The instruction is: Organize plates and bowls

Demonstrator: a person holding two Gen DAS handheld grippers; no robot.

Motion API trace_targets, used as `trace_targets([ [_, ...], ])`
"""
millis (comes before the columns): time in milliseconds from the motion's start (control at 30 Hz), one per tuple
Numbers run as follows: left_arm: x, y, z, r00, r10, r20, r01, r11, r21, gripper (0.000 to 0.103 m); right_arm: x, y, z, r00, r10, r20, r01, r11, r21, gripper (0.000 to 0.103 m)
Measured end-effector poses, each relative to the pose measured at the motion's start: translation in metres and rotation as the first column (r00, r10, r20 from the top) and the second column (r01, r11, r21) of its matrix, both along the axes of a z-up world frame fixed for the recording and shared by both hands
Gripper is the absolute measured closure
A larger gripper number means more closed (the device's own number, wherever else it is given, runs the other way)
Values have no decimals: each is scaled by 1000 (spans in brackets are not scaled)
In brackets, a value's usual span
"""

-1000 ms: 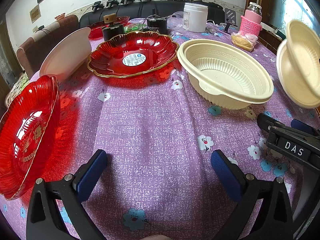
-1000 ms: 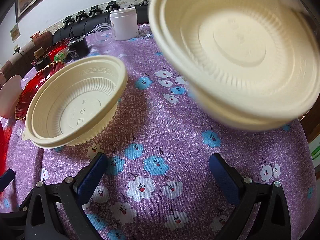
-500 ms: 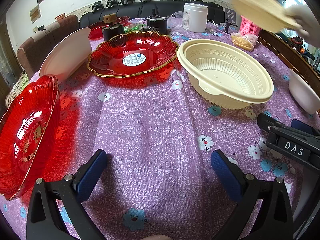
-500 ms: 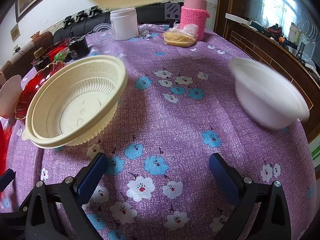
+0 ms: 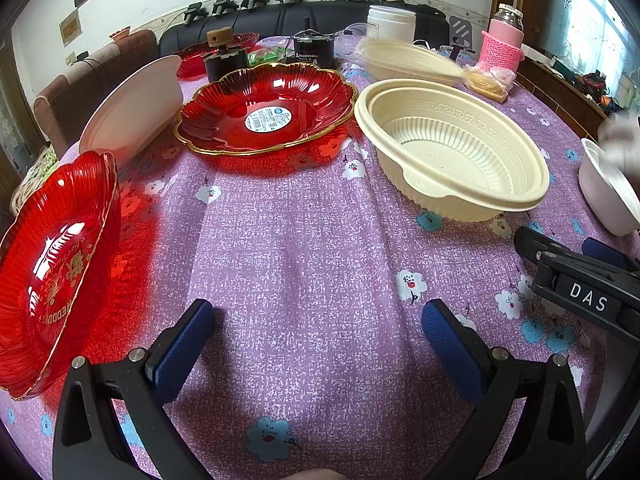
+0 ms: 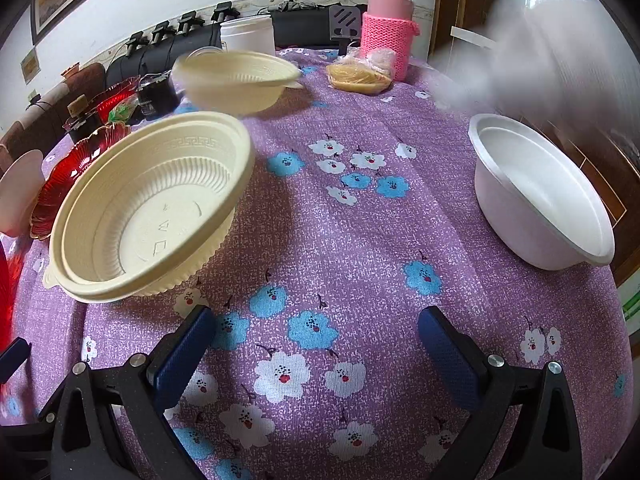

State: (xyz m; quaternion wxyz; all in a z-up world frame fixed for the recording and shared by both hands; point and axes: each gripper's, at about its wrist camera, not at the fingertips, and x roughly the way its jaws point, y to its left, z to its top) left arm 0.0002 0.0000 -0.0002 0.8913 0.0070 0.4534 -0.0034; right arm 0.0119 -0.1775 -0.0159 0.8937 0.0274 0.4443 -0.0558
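A large cream bowl [image 5: 452, 152] [image 6: 152, 208] sits mid-table. A second cream bowl [image 5: 408, 62] [image 6: 236, 80] is blurred behind it at the far side. A white bowl [image 6: 544, 196] [image 5: 604, 196] sits at the right edge. A red plate [image 5: 268, 110] lies at the back centre; another red plate [image 5: 52, 264] is tilted at the left. A white bowl [image 5: 132, 104] leans at the back left. My left gripper [image 5: 318, 340] and right gripper [image 6: 312, 344] are open and empty, low over the cloth. The right gripper's body [image 5: 580, 292] shows in the left view.
A purple flowered cloth [image 5: 312, 240] covers the table. At the back stand a white jar [image 5: 390, 22], a pink-sleeved flask [image 6: 388, 24], a bagged item [image 6: 360, 74] and dark containers [image 5: 228, 58]. A blurred hand [image 6: 532, 48] is at the upper right.
A hand carried the second cream bowl from the right, over the table, to the far side behind the large cream bowl. This uncovered the white bowl at the right. Both grippers stayed still.
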Motion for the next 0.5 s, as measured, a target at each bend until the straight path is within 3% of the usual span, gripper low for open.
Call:
trace_targets([
  [433, 0, 0, 0, 1000, 0, 0, 0, 1000, 0, 0, 0, 2, 0, 1000, 2, 3, -2, 1000, -27, 1],
  [500, 0, 0, 0, 1000, 0, 0, 0, 1000, 1, 0, -1, -3, 0, 1000, 1, 1, -1, 1000, 8, 1],
])
